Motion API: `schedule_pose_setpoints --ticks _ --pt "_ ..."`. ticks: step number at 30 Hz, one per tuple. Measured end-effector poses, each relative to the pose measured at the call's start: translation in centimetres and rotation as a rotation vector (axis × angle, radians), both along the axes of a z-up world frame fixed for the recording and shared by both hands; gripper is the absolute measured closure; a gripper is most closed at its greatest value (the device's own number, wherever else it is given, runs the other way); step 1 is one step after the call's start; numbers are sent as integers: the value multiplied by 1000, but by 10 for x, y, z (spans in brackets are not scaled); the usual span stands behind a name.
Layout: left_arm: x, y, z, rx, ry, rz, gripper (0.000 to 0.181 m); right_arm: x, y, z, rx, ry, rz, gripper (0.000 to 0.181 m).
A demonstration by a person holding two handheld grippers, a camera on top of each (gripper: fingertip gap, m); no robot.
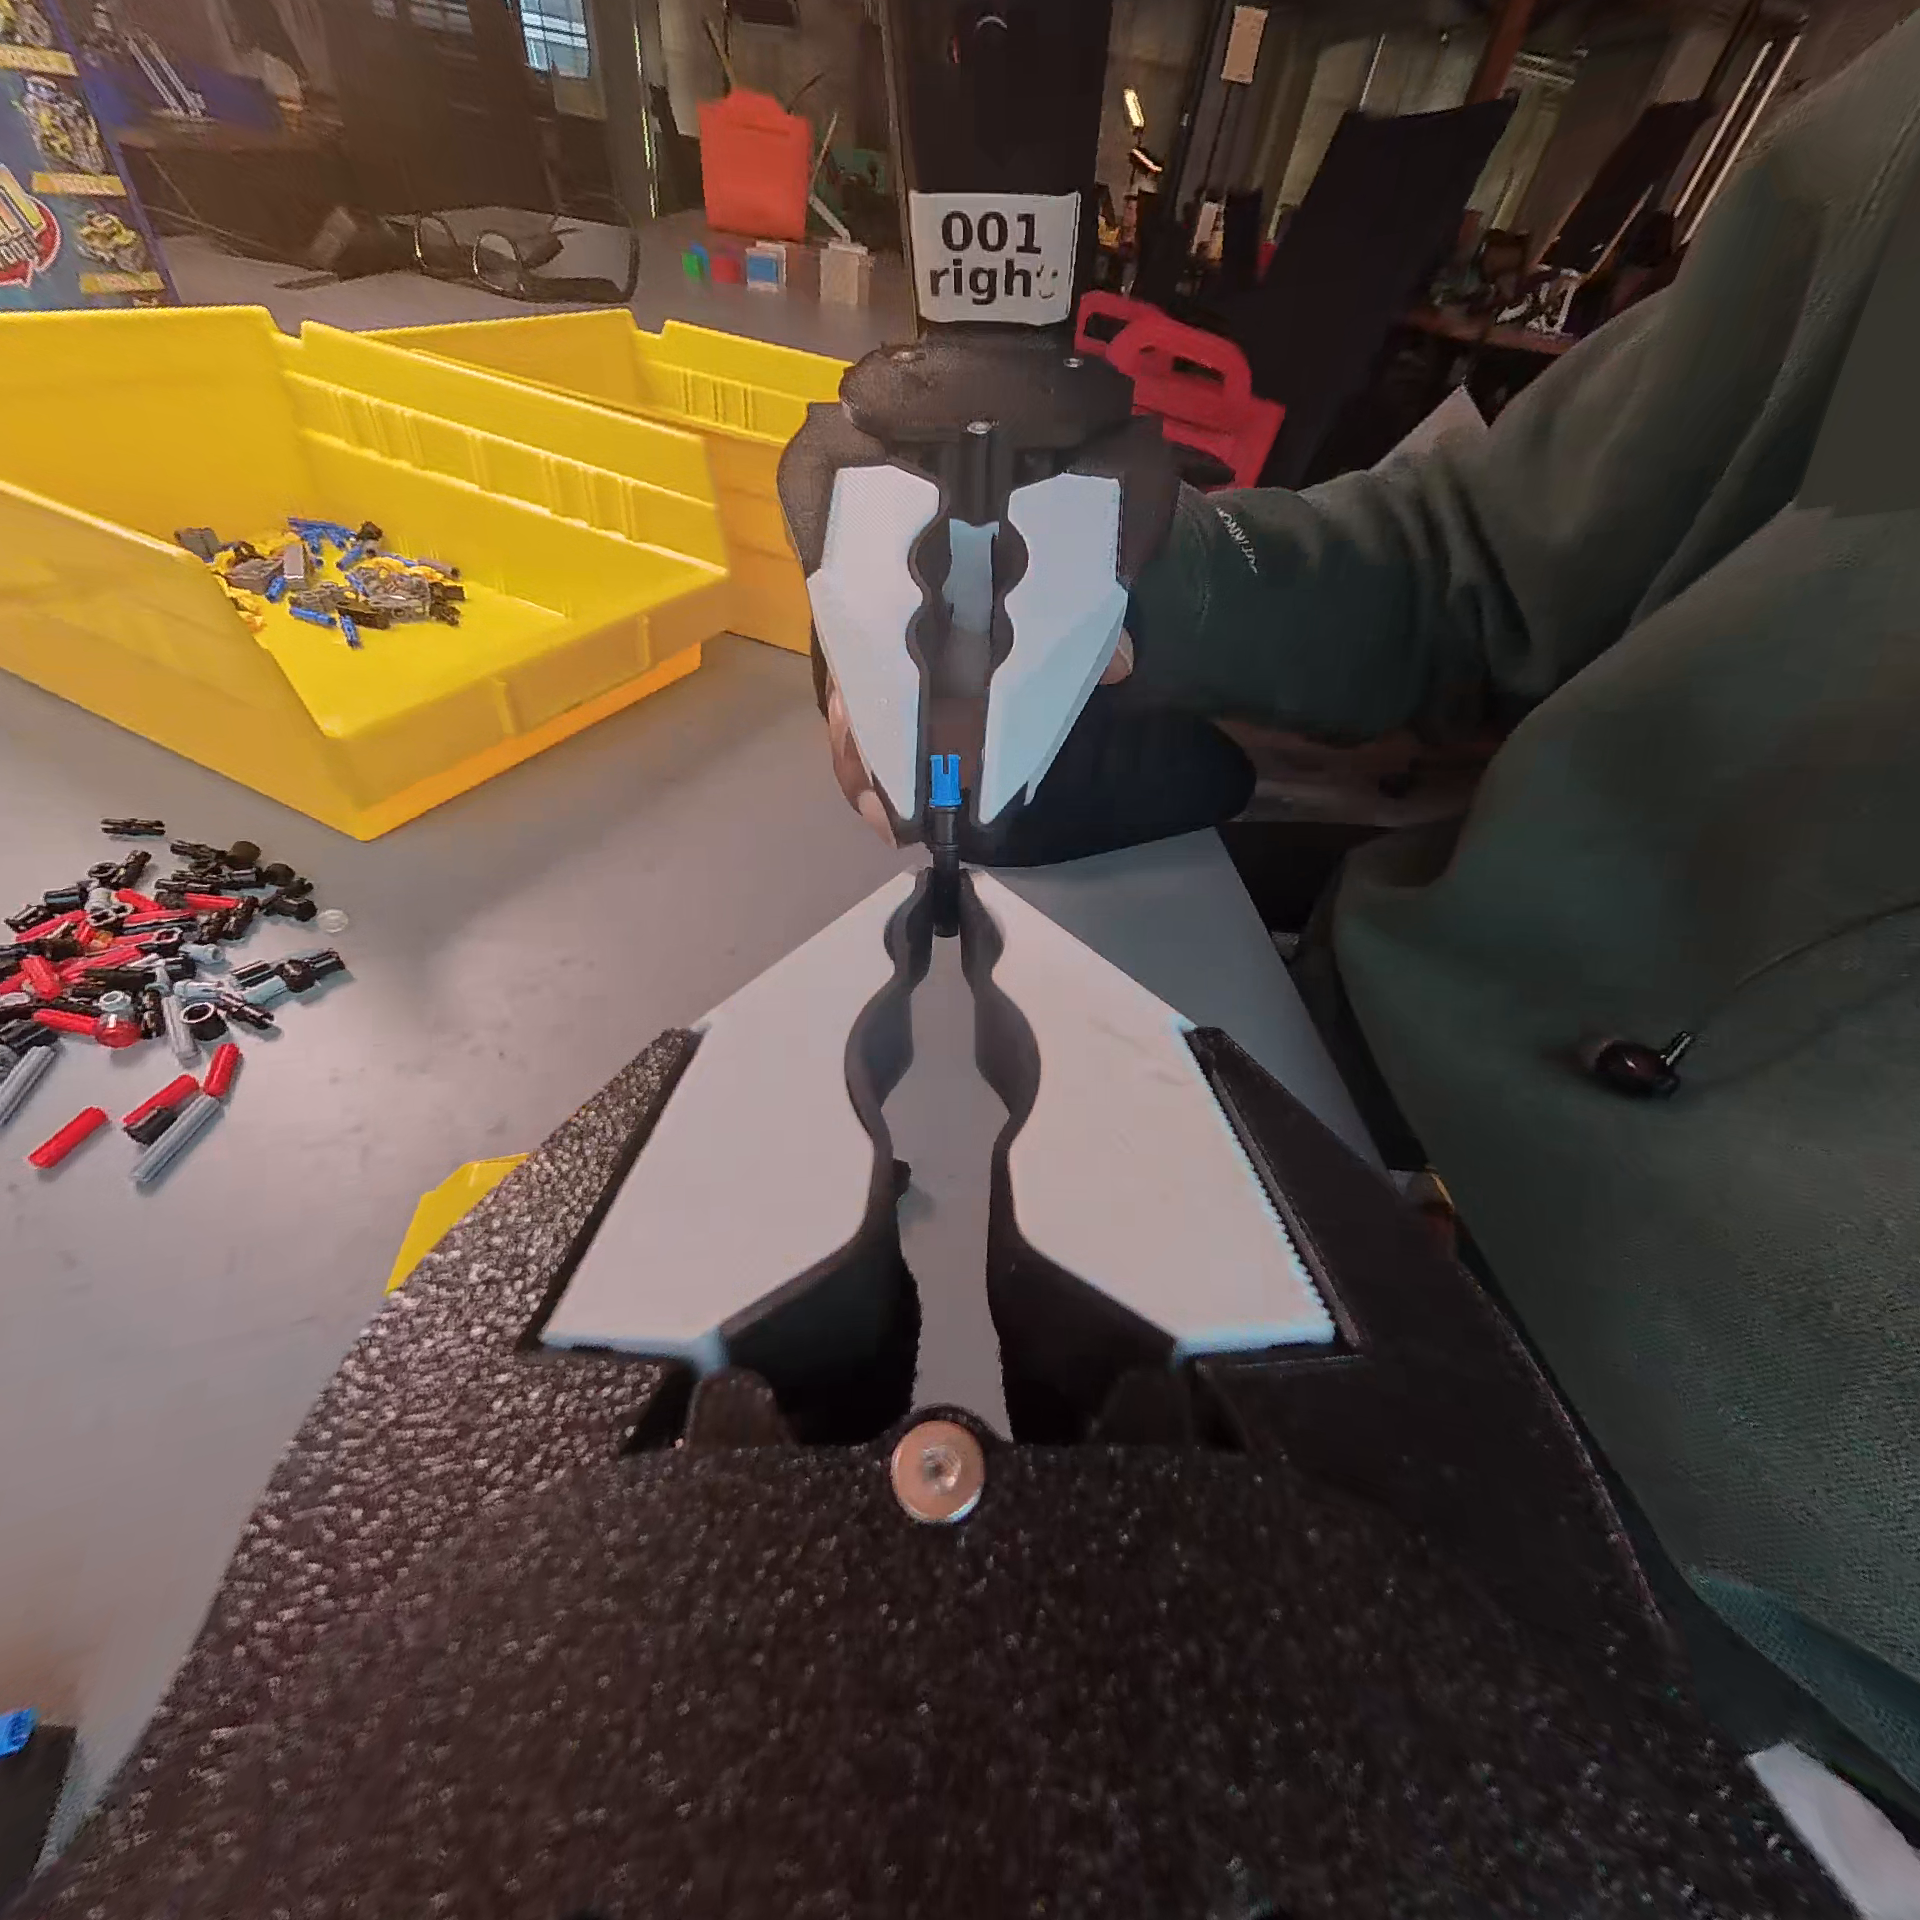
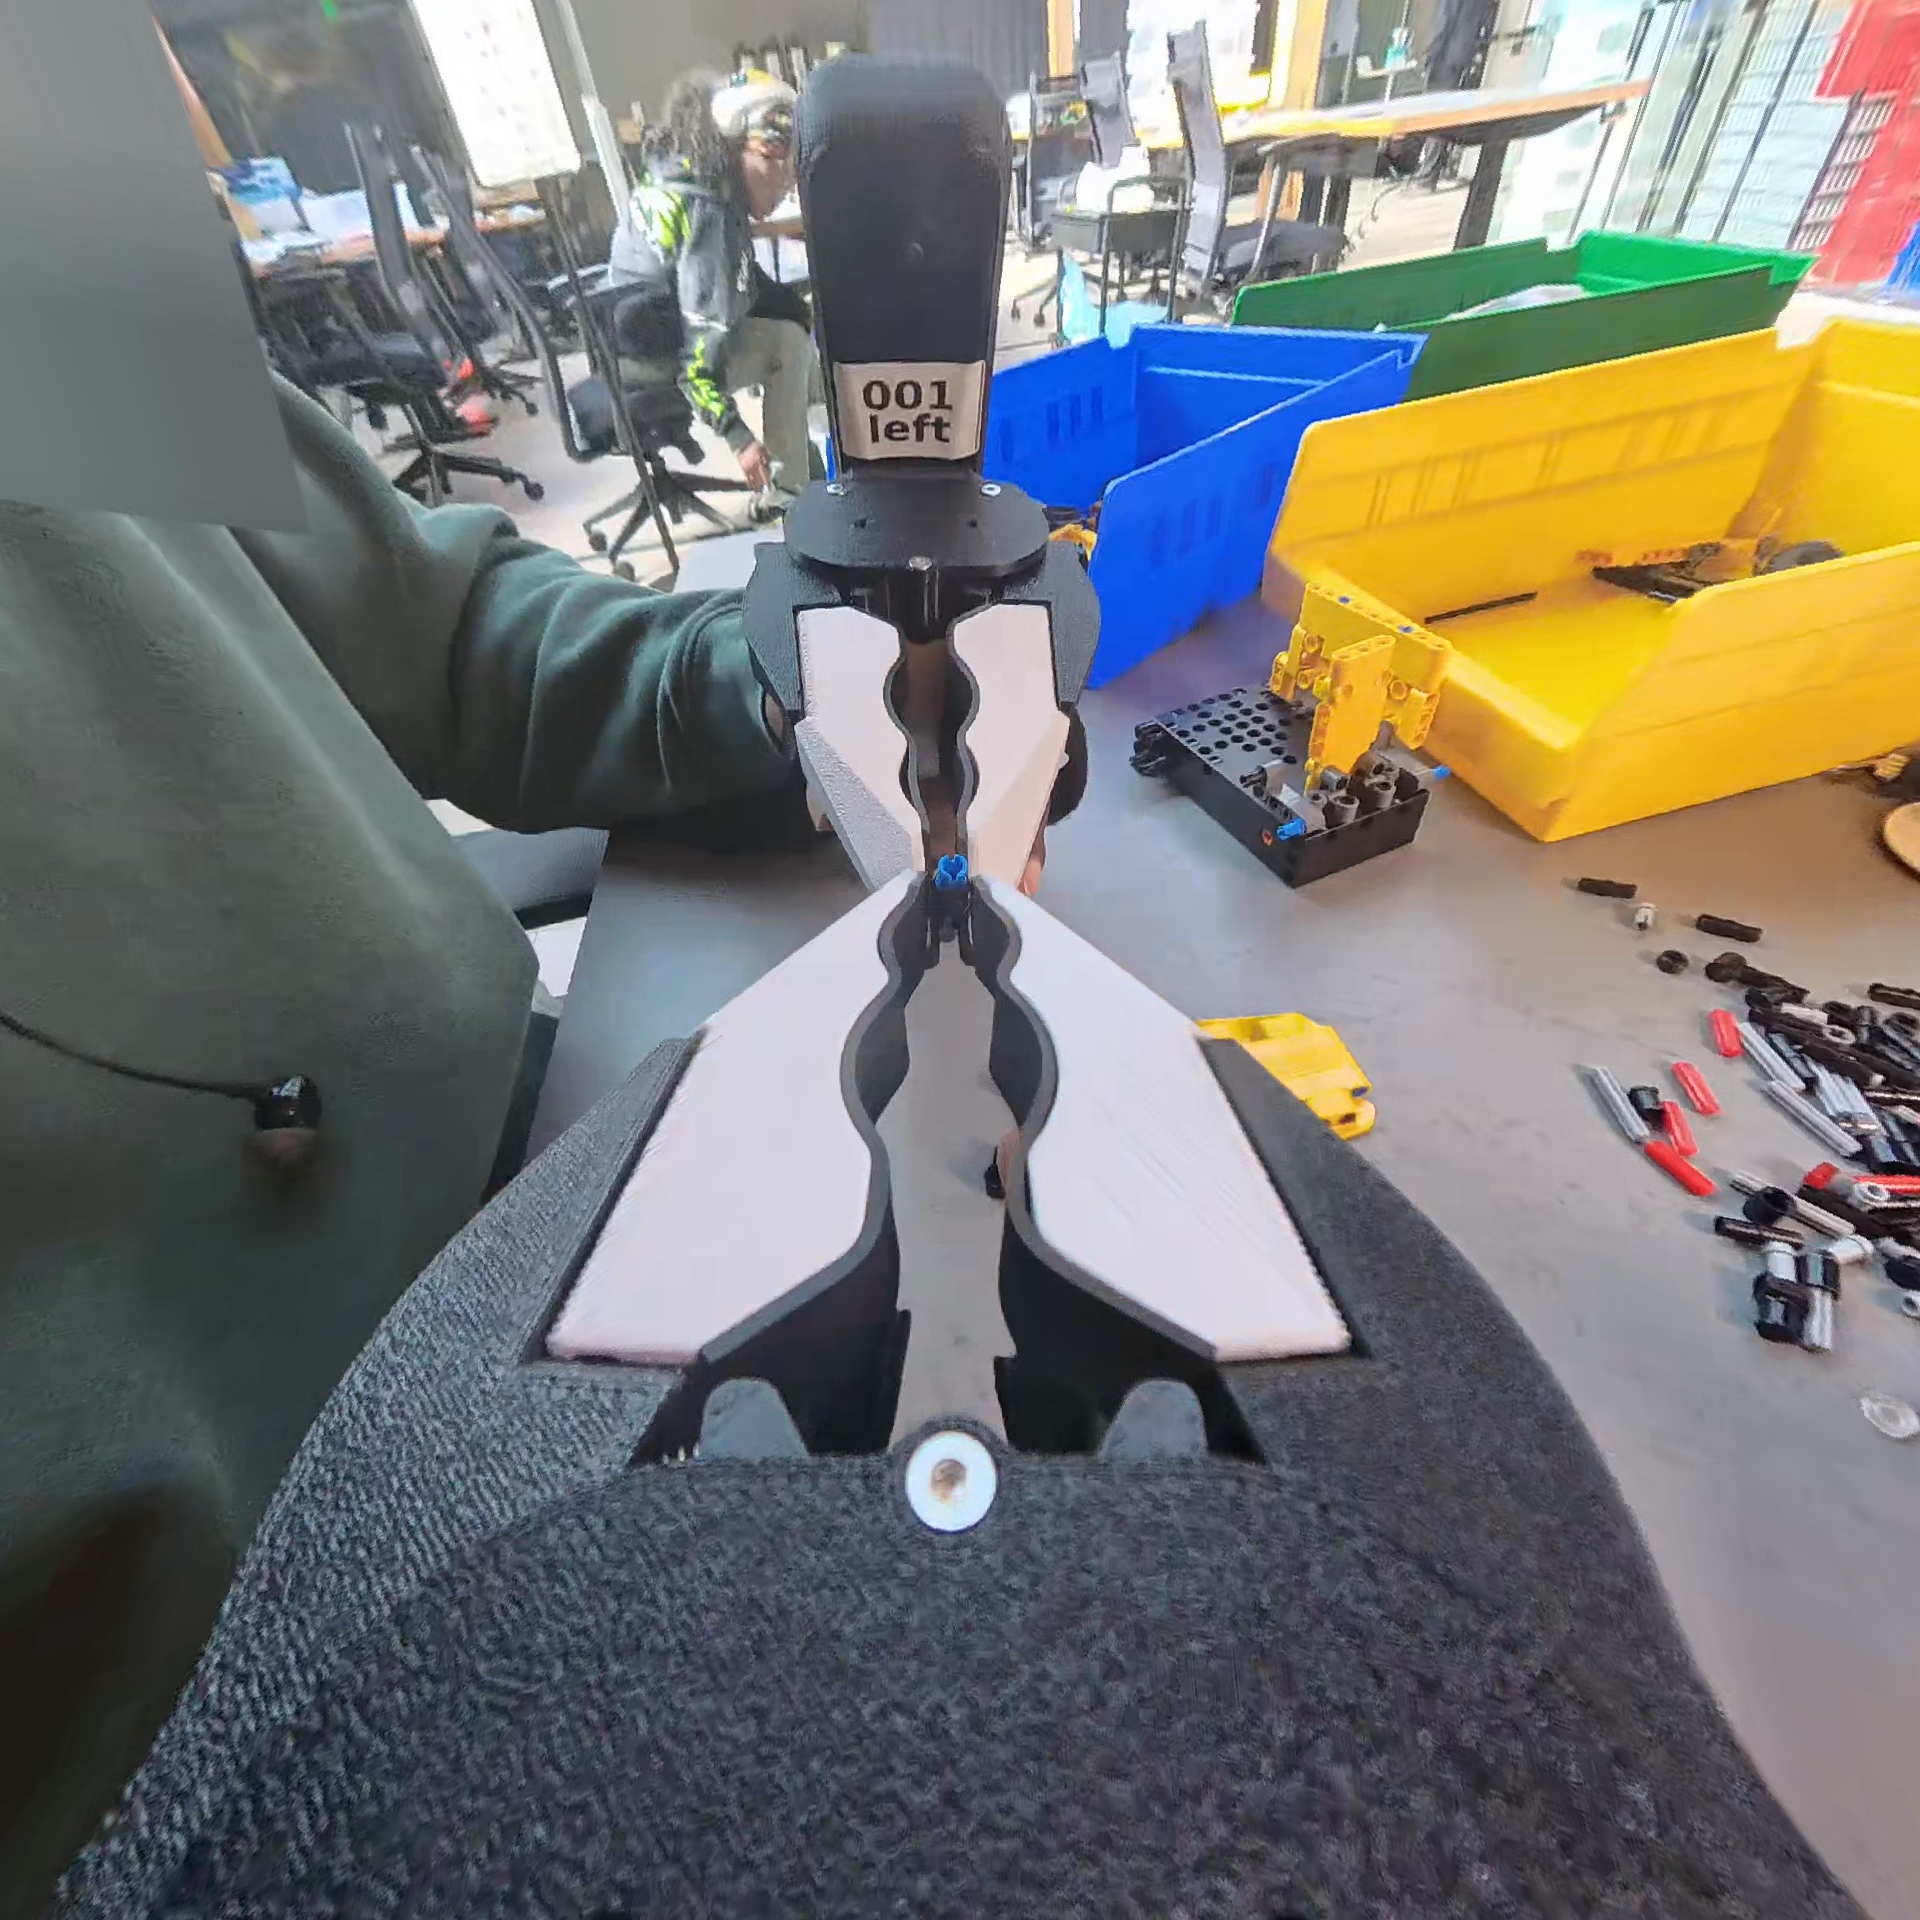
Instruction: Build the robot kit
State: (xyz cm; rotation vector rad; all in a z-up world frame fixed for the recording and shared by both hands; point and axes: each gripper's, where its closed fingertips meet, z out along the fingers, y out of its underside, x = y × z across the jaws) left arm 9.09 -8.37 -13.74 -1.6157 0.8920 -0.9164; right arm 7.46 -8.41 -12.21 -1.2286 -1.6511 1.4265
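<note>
My two grippers meet tip to tip above the grey table. A small blue-and-black pin piece sits between them. My left gripper is shut on its black end. My right gripper is shut on the other end, and the blue part shows just at its tips. The right gripper points down at me in the left wrist view. The left gripper faces me in the right wrist view. Gloved hands in green sleeves hold both.
Yellow bins hold small parts at the left. A loose pile of red, black and grey pins lies on the table. A black-and-yellow build, a blue bin, a yellow bin and a flat yellow part lie to the right. The grippers are tip to tip, or close to it.
</note>
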Motion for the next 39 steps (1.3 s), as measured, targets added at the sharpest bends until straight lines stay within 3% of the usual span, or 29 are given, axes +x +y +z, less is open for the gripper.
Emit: schedule_pose_setpoints --ticks 12,26,34,39 --pt "-5 4 -8 -14 42 19 178 -9 3 -9 82 -81 9 173" --pt "-2 -1 -27 -31 165 -8 178 -2 -3 -32 398 -381 211 175" --pt "-19 -5 -84 -142 438 -52 165 4 3 -78 610 -659 331 176" --pt "-19 -4 -95 -117 525 -38 166 1 1 -90 650 -722 375 176"
